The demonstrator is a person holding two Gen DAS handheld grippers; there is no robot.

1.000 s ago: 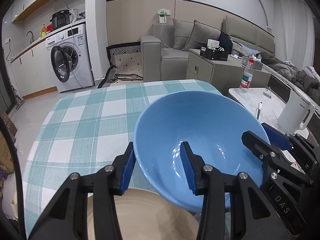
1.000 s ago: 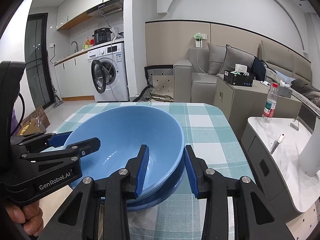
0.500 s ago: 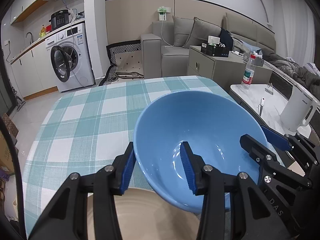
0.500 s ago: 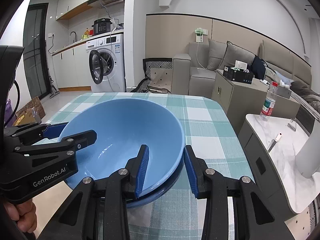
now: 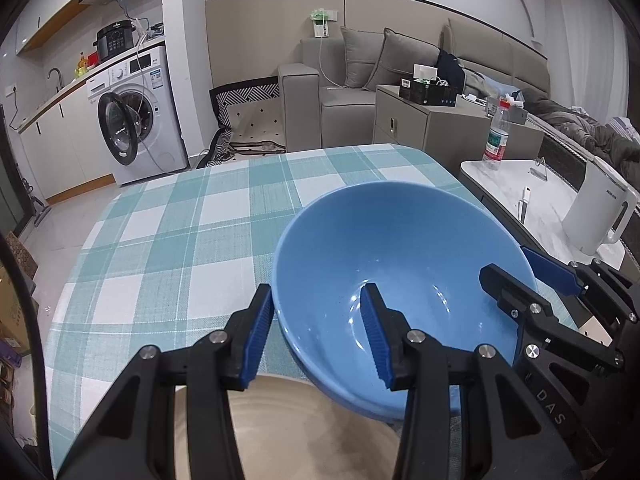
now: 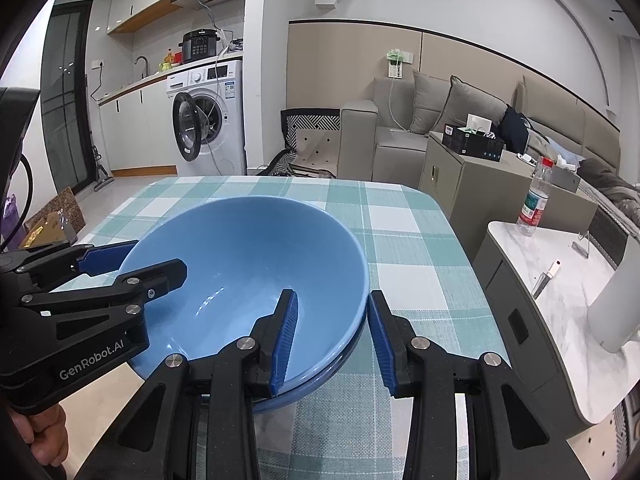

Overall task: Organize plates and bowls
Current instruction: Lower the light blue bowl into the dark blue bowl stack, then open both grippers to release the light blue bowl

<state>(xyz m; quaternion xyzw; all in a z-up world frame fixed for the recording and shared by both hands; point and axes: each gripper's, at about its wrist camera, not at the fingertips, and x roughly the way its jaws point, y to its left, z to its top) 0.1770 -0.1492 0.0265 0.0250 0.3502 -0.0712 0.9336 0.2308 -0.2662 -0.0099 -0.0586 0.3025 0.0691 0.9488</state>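
A blue bowl [image 5: 400,264] rests nested in a second blue bowl whose rim [image 6: 332,372] shows just under it, on a checked tablecloth. My left gripper [image 5: 316,336] straddles the bowl's left rim with a gap on both sides. My right gripper [image 6: 332,336] straddles the right rim, also with gaps. In the left wrist view a beige plate [image 5: 304,432] lies under the left gripper, in front of the bowls. Each gripper shows in the other's view: the right one [image 5: 532,280], the left one [image 6: 132,260].
The checked table [image 5: 168,240] stretches ahead to a rounded far edge. A white side table [image 6: 560,304] with a kettle [image 5: 600,216], a water bottle [image 6: 534,200] and a small knife stands to the right. A washing machine and sofa stand beyond.
The bowl has come down onto the second bowl. Both grippers' fingers now stand a little wider off the rim than before.
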